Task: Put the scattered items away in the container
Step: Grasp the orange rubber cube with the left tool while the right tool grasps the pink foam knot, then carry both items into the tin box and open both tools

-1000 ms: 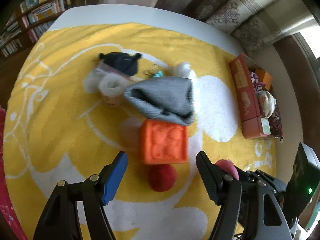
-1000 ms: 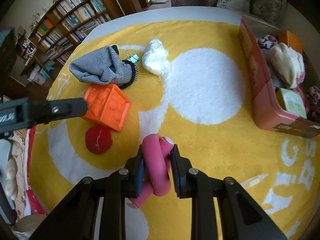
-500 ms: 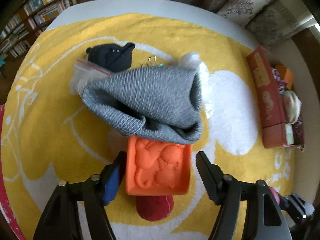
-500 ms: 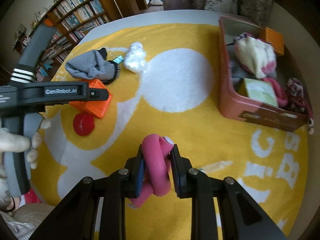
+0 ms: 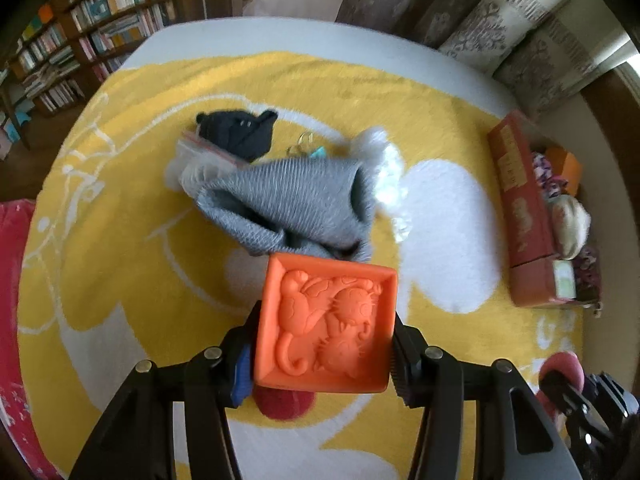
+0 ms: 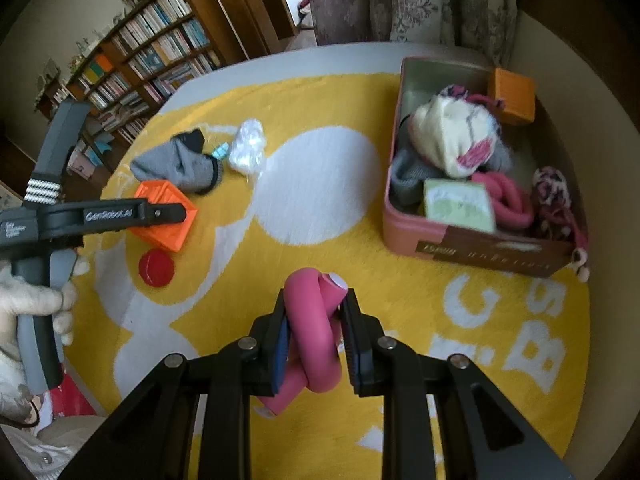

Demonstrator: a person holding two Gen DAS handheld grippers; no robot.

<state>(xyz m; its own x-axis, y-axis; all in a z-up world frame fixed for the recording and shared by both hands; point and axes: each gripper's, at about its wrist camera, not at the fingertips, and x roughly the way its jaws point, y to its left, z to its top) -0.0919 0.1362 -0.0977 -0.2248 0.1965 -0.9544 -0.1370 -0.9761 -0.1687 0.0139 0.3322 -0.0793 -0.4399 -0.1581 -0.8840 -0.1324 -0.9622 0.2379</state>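
The left gripper (image 5: 325, 354) has its jaws pressed against the sides of an orange square rubber block with embossed animals (image 5: 327, 325), holding it just above a flat red round disc (image 5: 282, 403) on the yellow-and-white rug (image 5: 120, 240). Just beyond lies a grey knitted hat (image 5: 292, 204). The right gripper (image 6: 314, 344) clamps a knotted pink foam tube (image 6: 316, 336). Ahead to its right sits the pink rectangular tin box (image 6: 404, 232), already stuffed with soft items.

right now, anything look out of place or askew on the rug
Yes: a grey knit hat lies crumpled on the yellow rug, with a black sock, a clear plastic bag and a red disc still scattered outside the container.
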